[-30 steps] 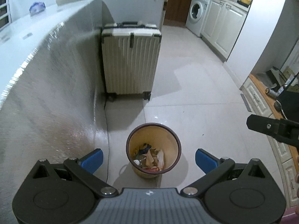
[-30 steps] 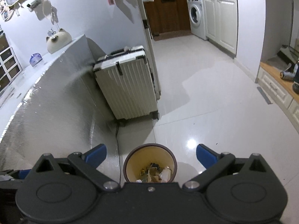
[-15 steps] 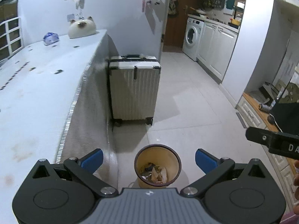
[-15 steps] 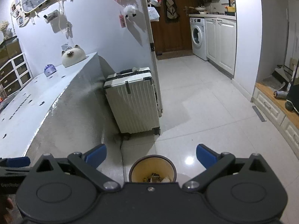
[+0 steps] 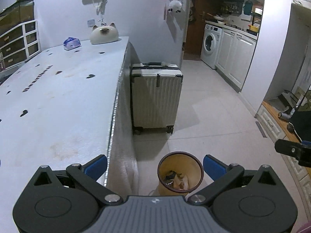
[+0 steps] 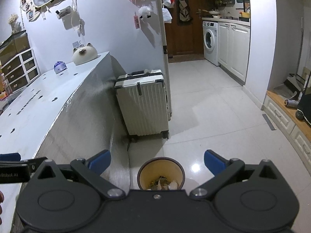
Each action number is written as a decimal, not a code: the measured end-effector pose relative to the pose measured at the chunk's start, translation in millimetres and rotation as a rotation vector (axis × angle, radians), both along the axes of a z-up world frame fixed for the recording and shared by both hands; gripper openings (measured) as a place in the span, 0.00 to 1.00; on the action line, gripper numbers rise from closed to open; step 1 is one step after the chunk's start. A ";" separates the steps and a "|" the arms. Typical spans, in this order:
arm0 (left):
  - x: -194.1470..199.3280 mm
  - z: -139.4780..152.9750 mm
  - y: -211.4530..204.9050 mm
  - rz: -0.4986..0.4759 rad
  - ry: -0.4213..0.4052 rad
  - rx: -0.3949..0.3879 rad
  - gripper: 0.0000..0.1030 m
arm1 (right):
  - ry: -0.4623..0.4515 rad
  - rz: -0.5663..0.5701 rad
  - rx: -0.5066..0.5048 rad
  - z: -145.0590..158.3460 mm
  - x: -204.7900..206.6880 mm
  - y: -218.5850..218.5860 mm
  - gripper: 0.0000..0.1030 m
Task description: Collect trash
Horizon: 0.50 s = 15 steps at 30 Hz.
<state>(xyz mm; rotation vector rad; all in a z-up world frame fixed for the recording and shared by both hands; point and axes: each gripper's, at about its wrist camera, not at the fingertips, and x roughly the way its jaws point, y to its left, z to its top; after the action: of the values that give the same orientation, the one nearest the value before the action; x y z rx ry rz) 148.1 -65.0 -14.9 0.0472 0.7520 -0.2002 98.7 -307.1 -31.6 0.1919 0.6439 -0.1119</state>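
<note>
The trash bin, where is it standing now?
In both wrist views the trash bin stands on the floor, low centre, beside the counter's end, before the suitcase.

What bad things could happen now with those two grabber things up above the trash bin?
1. Both grippers, left and right, are open and empty, so no trash is going into the bin right now.
2. The bin stands on the floor close to the table's edge, so a lowered gripper might bump that edge.
3. The suitcase stands just behind the bin; a knocked bin could roll into it and spill its scraps.
</note>
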 end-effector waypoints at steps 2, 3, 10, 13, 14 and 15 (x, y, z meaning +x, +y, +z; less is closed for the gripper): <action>-1.8 -0.7 7.1 0.003 0.003 -0.011 1.00 | -0.003 0.007 -0.004 -0.4 -2.2 3.6 1.00; -2.3 -1.3 9.6 0.006 0.006 -0.016 1.00 | -0.003 0.008 -0.007 -1.1 -3.2 4.2 1.00; -7.1 -5.6 23.1 0.013 0.004 -0.010 1.00 | 0.019 0.009 -0.020 -9.6 -10.1 14.2 1.00; -10.0 -5.9 25.1 0.015 -0.001 -0.004 1.00 | 0.020 -0.005 -0.028 -13.1 -13.8 19.2 1.00; -10.9 -5.9 25.8 0.015 -0.004 0.000 1.00 | 0.020 -0.008 -0.036 -14.0 -14.9 20.6 1.00; -11.4 -5.9 26.4 0.015 -0.007 0.003 1.00 | 0.020 -0.011 -0.042 -15.1 -15.9 21.5 1.00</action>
<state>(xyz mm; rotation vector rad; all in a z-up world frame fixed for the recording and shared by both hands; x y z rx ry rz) 136.7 -38.6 -20.8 0.0453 0.7457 -0.1847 82.8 -285.6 -46.7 0.1542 0.6600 -0.1380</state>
